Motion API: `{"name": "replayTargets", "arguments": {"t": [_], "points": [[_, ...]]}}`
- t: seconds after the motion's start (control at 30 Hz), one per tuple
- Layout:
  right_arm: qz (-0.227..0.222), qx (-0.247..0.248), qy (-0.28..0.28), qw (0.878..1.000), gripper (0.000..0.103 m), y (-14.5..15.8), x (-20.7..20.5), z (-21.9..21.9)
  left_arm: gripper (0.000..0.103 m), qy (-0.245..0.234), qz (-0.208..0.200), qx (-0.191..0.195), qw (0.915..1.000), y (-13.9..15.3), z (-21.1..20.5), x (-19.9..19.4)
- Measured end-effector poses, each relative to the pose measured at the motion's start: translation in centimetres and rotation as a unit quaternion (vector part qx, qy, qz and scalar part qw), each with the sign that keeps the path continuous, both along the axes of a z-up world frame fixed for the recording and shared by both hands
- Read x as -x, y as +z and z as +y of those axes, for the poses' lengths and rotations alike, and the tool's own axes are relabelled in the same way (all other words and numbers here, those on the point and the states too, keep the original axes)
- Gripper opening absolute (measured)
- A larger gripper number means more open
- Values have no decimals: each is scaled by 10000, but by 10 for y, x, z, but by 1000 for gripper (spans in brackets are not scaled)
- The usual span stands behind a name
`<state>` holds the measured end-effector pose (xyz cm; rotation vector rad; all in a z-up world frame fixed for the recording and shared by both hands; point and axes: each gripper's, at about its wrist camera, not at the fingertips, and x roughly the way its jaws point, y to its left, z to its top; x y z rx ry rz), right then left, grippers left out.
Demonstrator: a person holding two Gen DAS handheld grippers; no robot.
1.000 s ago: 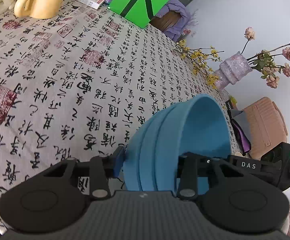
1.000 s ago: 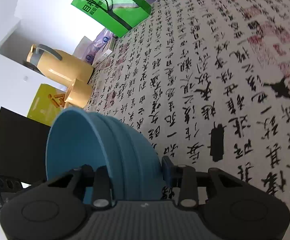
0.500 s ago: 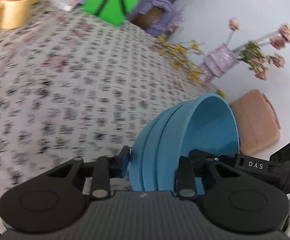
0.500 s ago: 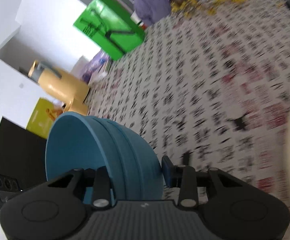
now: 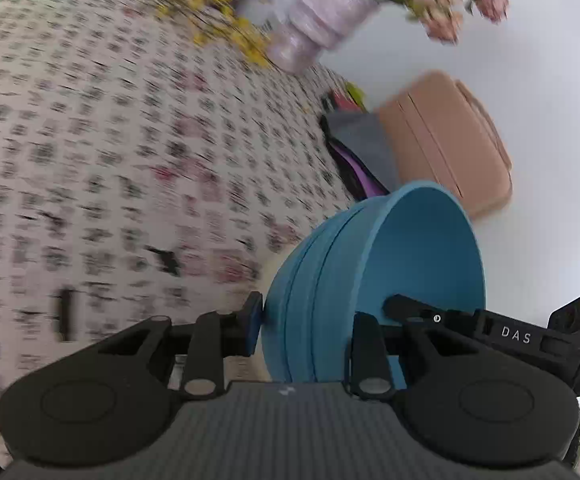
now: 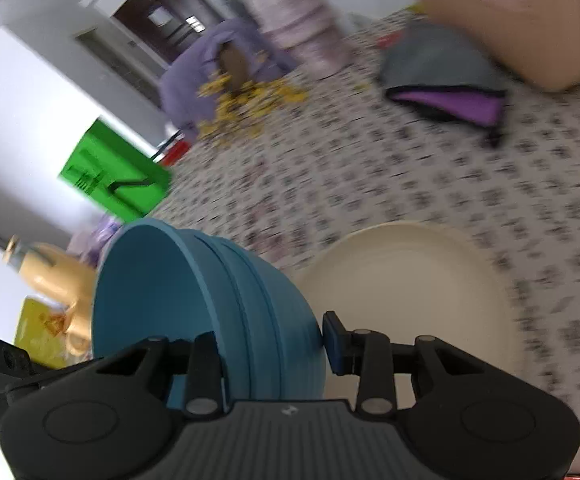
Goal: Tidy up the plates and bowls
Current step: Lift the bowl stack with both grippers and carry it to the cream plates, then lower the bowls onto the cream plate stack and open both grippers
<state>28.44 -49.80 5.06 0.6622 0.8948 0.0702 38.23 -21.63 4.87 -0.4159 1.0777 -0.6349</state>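
Note:
A stack of nested blue bowls (image 5: 410,260) hangs tilted above the patterned tablecloth, gripped from opposite sides. My left gripper (image 5: 324,316) is shut on the stack's rim, one finger inside and the blue pad outside, and its jaws are closing further. My right gripper (image 6: 266,340) is shut on the opposite rim of the same blue bowls (image 6: 150,288). A cream plate (image 6: 410,288) lies on the cloth just right of and below the bowls. Each view shows the other gripper's black body at its edge.
A pink ribbed vase (image 5: 314,28) with flowers, a peach case (image 5: 442,140) and a grey and purple cloth (image 5: 362,148) sit at the table's far end. A green bag (image 6: 114,176) and a yellow jug (image 6: 50,280) stand far left.
Both grippers have carried the blue bowls across the table toward the vase end. The cream plate has come into the right wrist view; the mug has left the left wrist view.

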Motion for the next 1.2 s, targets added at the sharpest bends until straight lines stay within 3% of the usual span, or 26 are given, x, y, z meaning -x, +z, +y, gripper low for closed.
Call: {"name": "replayTargets", "arguments": {"t": [0.2,0.7,0.8,0.83,1.0,1.2], "points": [[251,-27,-302,9992,33,-19,9,-48,26,-184,322,-137,9992,-21,-43,-1],[455,-213,-464,9977,33,-48,0,-66,30,-234,569,-241,9978,-37,-64,-17],[420,-128,-559,9975,37,-47,1,-68,34,-306,564,-150,9978,-36,-63,-18],[392,-58,-604,9974,45,-46,1,-69,36,-318,502,-175,9981,-34,-63,-17],[210,254,-641,9974,59,-33,8,-66,47,-308,228,-279,9989,-23,-60,-11],[8,645,-664,9957,67,-18,19,-60,63,-257,-85,-377,9989,-11,-48,2]]}}
